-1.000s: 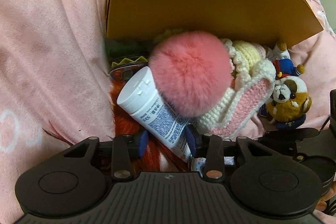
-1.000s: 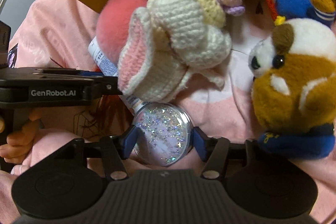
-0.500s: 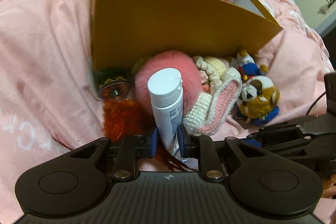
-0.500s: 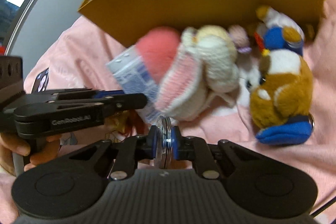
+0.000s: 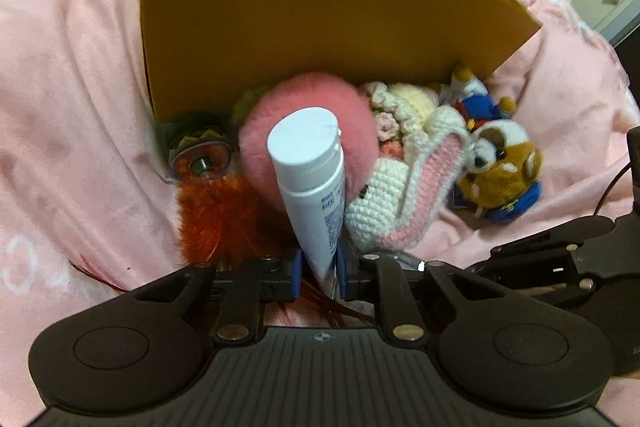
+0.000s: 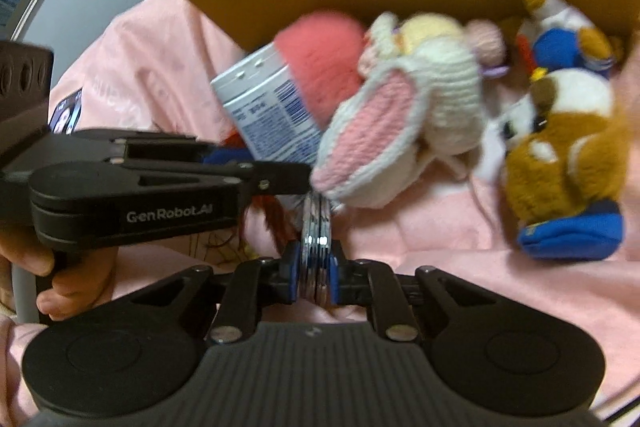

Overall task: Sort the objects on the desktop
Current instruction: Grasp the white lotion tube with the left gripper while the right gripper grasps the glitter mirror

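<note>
My left gripper (image 5: pixel 318 273) holds a white squeeze tube (image 5: pixel 312 187) by its crimped end, cap pointing away from me. Its jaws are closing, with the pads pressed on the tube. The tube (image 6: pixel 268 107) also shows in the right wrist view, lifted off the bedding. My right gripper (image 6: pixel 316 277) is shut on a round glitter compact (image 6: pixel 317 227), held on edge between the pads. A brown cardboard box (image 5: pixel 320 27) stands just behind the pile, with several items inside it.
A pink pom-pom (image 5: pixel 320 95), a crocheted bunny (image 5: pixel 400 195), a brown-and-white plush (image 5: pixel 504 171), a small blue plush (image 5: pixel 476 103) and an orange feathery toy (image 5: pixel 212 215) lie against the box. Pink bedding (image 5: pixel 60 107) surrounds them. A hand (image 6: pixel 60 279) grips the left tool.
Both grippers have closed and risen a little. The tube went from lying slanted on the pile to standing in the left jaws. The compact went from lying flat to being pinched on edge.
</note>
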{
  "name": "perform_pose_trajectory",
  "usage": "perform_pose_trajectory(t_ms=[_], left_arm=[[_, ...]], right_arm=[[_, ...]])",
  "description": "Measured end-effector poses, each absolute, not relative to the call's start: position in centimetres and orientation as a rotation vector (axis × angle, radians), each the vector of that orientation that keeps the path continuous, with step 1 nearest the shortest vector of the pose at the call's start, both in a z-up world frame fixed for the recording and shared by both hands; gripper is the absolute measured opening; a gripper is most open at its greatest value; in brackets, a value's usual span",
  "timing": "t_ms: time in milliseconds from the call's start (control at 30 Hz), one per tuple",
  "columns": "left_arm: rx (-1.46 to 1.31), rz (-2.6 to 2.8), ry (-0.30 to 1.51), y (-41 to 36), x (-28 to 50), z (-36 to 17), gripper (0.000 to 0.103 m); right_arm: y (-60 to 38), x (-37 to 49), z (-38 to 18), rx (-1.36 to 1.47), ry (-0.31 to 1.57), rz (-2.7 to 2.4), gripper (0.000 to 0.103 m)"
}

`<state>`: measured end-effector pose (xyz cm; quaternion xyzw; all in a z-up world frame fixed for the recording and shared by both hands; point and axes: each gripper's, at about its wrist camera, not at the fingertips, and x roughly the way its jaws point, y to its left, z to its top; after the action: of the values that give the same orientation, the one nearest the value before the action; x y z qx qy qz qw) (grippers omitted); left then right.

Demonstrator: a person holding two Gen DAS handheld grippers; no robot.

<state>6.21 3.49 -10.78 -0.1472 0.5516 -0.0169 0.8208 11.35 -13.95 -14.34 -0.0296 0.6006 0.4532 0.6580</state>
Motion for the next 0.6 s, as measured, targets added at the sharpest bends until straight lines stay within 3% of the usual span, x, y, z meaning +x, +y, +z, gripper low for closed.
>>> perform_pose_trajectory(t_ms=[267, 467, 600], left_arm=[[-0.359, -0.063, 1.12, 5.1, 4.5, -7.5, 0.017], [-0.288, -0.106, 1.199, 4.8, 3.5, -5.1, 0.017], [-0.209, -0.09, 1.26, 3.7, 3.8, -6.2, 0.017]], right_arm=[[-15.3, 11.5, -12.2, -0.061, 1.293, 1.003, 0.015], [-16.5, 11.2, -9.9, -0.132, 1.2, 0.986, 0.014], [-16.0, 10.8, -10.2, -0.192, 1.182, 0.978, 0.014]])
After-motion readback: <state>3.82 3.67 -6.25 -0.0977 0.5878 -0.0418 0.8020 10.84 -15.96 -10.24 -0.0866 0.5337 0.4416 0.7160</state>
